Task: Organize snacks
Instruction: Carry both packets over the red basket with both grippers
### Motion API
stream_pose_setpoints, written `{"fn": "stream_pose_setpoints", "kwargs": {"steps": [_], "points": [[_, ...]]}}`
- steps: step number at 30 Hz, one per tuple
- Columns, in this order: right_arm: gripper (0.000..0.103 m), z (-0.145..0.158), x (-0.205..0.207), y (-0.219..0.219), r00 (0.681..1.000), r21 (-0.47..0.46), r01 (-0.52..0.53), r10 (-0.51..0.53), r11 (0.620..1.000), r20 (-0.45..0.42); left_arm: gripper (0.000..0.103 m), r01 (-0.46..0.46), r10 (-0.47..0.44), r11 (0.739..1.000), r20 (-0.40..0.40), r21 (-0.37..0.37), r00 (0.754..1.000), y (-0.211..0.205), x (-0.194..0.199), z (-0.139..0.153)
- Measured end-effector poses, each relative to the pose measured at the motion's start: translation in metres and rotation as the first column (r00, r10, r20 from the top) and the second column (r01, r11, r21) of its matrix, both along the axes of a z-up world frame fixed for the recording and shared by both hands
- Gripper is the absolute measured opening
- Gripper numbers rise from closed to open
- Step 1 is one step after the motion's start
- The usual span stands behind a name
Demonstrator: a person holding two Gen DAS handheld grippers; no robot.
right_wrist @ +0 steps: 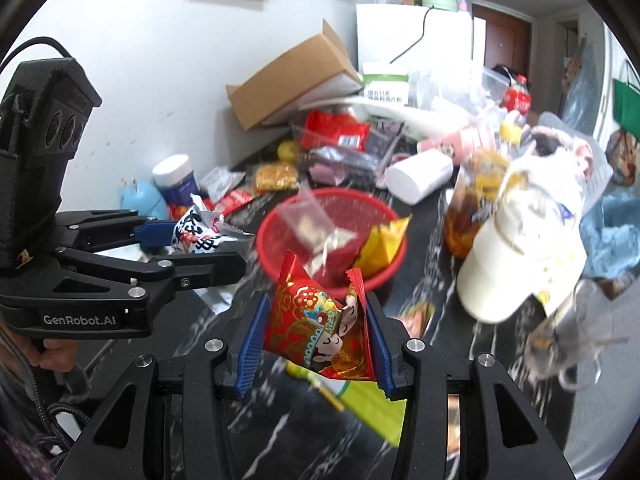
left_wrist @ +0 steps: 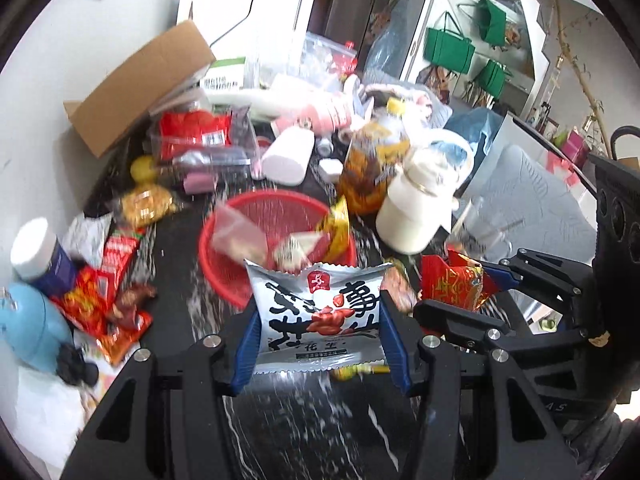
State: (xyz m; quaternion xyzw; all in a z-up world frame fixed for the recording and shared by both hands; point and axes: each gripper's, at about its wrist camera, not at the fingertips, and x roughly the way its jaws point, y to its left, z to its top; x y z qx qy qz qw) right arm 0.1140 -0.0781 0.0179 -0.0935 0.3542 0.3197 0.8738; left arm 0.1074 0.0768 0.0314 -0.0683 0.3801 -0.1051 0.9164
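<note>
Snack packets clamped: silver packet [left_wrist: 320, 316] left tongs [left_wrist: 320, 334], red packet [right_wrist: 320, 328] right tongs [right_wrist: 316, 344].

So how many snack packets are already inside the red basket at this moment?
3 in the red basket: a clear packet at its left, a smaller clear one in the middle, and a yellow packet leaning on the right rim. Motion blur may hide others underneath.

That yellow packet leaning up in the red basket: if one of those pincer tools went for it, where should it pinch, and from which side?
Probably the top corner of the yellow packet, coming from above. It stands on end against the rim of the red basket, so that free upper edge sticks up clear of the mesh and is thin enough to pinch flat.
</note>
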Motion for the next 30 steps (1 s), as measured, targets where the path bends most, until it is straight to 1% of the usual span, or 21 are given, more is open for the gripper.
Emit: {"fn": "stream_pose_setpoints", "kwargs": {"steps": [8, 14, 18, 22, 30], "points": [[0.046, 0.021, 0.038, 0.009, 0.999, 0.013, -0.001, 0.000, 1.000, 0.047, 0.052, -0.021, 0.021, 1.000, 0.054, 0.009, 0.998, 0.010, 0.031, 0.017], [0.046, 0.023, 0.068, 0.019, 0.999, 0.010, 0.005, -0.006, 1.000, 0.053, 0.052, -0.053, 0.051, 0.998, 0.061, 0.033, 0.997, 0.019, 0.056, 0.015], [0.046, 0.016, 0.089, 0.026, 0.999, 0.000, 0.017, -0.017, 1.000, 0.041, 0.052, -0.078, 0.075, 0.996, 0.042, 0.053, 0.996, 0.024, 0.072, 0.003], [0.046, 0.005, 0.113, 0.033, 0.999, -0.004, 0.036, -0.036, 0.999, 0.010, 0.052, -0.092, 0.092, 0.994, 0.005, 0.056, 0.996, 0.027, 0.082, -0.015], [0.046, -0.017, 0.138, 0.043, 0.998, -0.019, 0.053, -0.054, 0.998, -0.029, 0.052, -0.103, 0.107, 0.993, -0.057, 0.060, 0.993, 0.029, 0.092, -0.043]]}}
